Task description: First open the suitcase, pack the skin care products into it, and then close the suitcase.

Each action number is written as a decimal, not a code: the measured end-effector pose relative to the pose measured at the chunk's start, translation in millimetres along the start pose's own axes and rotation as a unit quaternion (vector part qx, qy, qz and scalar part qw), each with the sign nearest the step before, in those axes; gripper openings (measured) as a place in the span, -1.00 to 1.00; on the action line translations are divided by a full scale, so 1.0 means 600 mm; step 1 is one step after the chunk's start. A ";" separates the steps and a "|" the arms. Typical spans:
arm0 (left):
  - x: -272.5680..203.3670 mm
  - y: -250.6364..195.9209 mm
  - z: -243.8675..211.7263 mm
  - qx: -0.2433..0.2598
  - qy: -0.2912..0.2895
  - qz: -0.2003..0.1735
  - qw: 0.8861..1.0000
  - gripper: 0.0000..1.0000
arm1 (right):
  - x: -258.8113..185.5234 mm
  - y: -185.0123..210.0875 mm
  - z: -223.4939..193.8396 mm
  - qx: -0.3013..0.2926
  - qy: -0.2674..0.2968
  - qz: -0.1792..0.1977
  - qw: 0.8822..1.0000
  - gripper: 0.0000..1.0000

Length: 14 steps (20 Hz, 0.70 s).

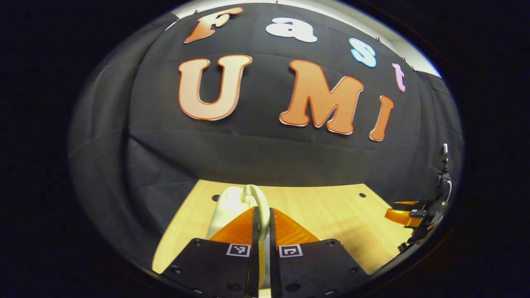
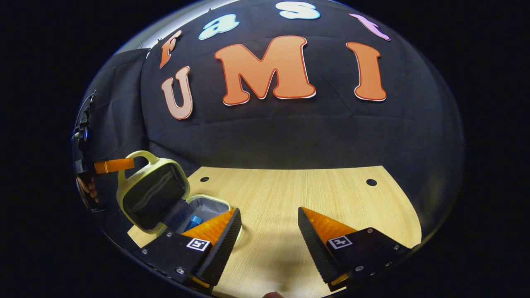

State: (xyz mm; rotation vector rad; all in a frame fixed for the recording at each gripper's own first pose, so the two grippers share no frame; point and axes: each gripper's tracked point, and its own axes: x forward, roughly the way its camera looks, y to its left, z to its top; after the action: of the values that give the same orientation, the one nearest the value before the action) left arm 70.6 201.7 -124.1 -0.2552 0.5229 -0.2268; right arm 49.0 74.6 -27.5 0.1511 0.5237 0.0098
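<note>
A small cream suitcase (image 2: 154, 194) stands open at the table's left. Its dark-lined lid is raised and its handle (image 2: 138, 156) points up. In the grey-lined base (image 2: 207, 207) lies a blue skin care item (image 2: 193, 223). My left gripper (image 1: 261, 221) is shut on the cream lid's edge (image 1: 244, 203), which runs between its fingers. In the right gripper view the left gripper (image 2: 112, 165) reaches the lid's top, with a hand (image 2: 85, 188) behind it. My right gripper (image 2: 269, 223) hangs open over bare wood, just right of the base, holding nothing. It also appears far right as the right gripper (image 1: 416, 217).
The light wooden table (image 2: 298, 194) has small dark holes (image 2: 371, 182) near its back edge. The black cloth wall (image 2: 290, 132) rises right behind the table. Bare tabletop stretches to the right of the suitcase.
</note>
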 end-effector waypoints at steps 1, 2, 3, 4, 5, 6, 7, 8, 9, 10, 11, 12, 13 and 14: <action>0.009 -0.026 -0.009 0.001 0.003 -0.008 1.000 -0.78 | -0.004 -0.008 -0.002 0.000 -0.001 0.000 1.000 0.77; 0.019 -0.049 -0.020 0.006 0.009 -0.015 1.000 -0.78 | -0.007 -0.014 -0.002 0.002 -0.003 -0.001 1.000 0.77; 0.027 -0.068 -0.032 0.007 0.014 -0.022 1.000 -0.79 | -0.009 -0.021 -0.004 0.004 -0.004 -0.001 1.000 0.77; 0.034 -0.092 -0.046 0.005 0.020 -0.034 0.999 -0.79 | -0.011 -0.028 -0.006 0.006 -0.004 -0.002 1.000 0.77; 0.043 -0.117 -0.063 0.003 0.030 -0.049 0.998 -0.78 | -0.012 -0.037 -0.010 0.008 -0.003 -0.005 1.000 0.77; 0.053 -0.142 -0.081 0.002 0.040 -0.062 0.997 -0.79 | -0.012 -0.043 -0.014 0.010 -0.001 -0.005 1.000 0.76; 0.061 -0.163 -0.102 0.005 0.055 -0.073 0.996 -0.79 | -0.013 -0.052 -0.016 0.012 -0.002 -0.011 1.000 0.77; 0.066 -0.178 -0.120 0.010 0.062 -0.079 0.995 -0.78 | -0.013 -0.058 -0.015 0.012 -0.006 -0.013 1.000 0.77; 0.074 -0.187 -0.140 0.012 0.073 -0.085 0.994 -0.78 | -0.015 -0.062 -0.017 0.012 -0.007 -0.015 1.000 0.77; 0.081 -0.197 -0.155 0.013 0.081 -0.088 0.993 -0.78 | -0.015 -0.064 -0.017 0.012 -0.006 -0.015 1.000 0.77; 0.085 -0.208 -0.169 0.011 0.091 -0.092 0.992 -0.78 | -0.016 -0.068 -0.020 0.010 -0.005 -0.016 1.000 0.77; 0.090 -0.215 -0.177 0.011 0.095 -0.094 0.991 -0.78 | -0.016 -0.070 -0.020 0.009 -0.006 -0.017 1.000 0.77; 0.096 -0.218 -0.187 0.011 0.100 -0.094 0.990 -0.78 | -0.017 -0.071 -0.018 0.008 -0.006 -0.017 1.000 0.77; 0.101 -0.223 -0.193 0.014 0.103 -0.095 0.990 -0.78 | -0.016 -0.071 -0.017 0.009 -0.007 -0.017 1.000 0.77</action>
State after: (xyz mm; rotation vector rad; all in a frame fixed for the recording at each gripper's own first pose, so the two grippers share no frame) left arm 41.9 37.7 -209.3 -0.2565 0.7004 -0.4487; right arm 34.2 33.2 -37.7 0.1589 0.5120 -0.0288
